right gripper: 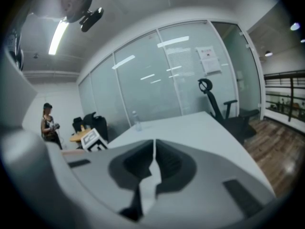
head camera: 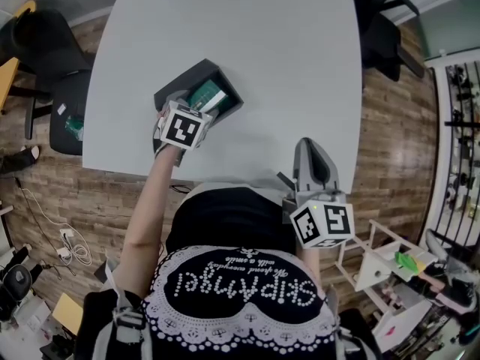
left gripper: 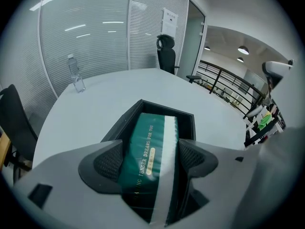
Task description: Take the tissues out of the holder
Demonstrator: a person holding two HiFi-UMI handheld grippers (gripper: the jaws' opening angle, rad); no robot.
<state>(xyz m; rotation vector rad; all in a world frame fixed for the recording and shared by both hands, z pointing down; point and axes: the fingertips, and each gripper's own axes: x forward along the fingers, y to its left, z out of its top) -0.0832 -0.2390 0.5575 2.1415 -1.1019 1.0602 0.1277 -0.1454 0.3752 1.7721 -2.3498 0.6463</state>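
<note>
Black holder [head camera: 185, 79] on the white table [head camera: 292, 58], left of centre, green tissue pack [left gripper: 151, 130] lying inside it, left gripper [head camera: 201, 108] clamped on the pack's two long sides, right gripper [right gripper: 153, 162] pressed closed on nothing, at the table's near right edge, clear bottle [left gripper: 76, 75] at the far edge

desk [head camera: 300, 66]: pale grey, rounded corners | water bottle [left gripper: 76, 76]: upright near desk's far edge | black office chair [left gripper: 166, 53]: beyond the desk | floor [head camera: 397, 148]: wood planks | white cables [head camera: 70, 247]: lying on floor
</note>
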